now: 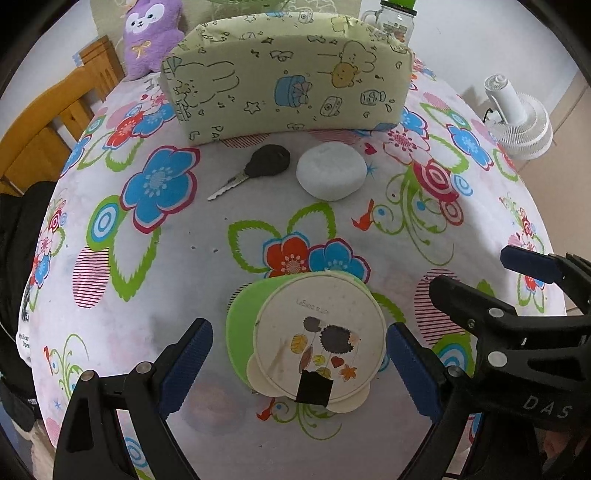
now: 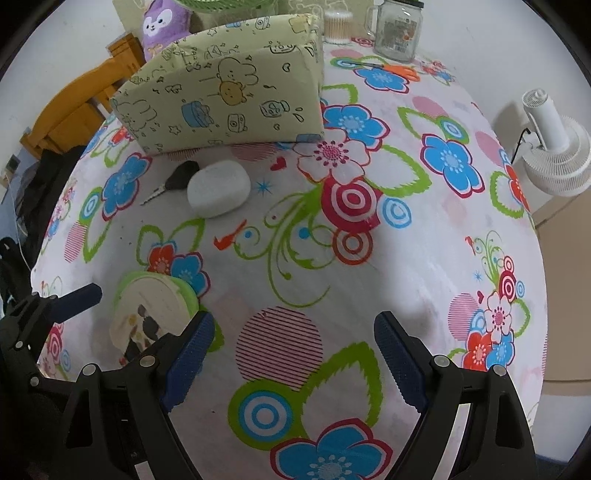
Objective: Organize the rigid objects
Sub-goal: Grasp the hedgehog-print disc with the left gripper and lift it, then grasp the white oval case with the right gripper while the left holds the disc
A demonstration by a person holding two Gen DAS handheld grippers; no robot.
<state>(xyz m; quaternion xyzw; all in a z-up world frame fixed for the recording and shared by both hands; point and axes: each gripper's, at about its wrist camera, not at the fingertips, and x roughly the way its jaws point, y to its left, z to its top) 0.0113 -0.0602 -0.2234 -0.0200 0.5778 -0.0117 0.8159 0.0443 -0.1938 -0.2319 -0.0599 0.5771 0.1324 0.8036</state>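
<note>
Left hand-held gripper (image 1: 299, 363) open round container (image 1: 317, 339), key (image 2: 173, 181) half-hidden

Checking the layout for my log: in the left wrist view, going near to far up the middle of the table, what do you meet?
Left tongs, open around the round container → white pebble-shaped object → green printed pouch → glass jar.

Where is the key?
In both views the key lies on the tablecloth, just left of the white stone, before the green pouch.
</note>
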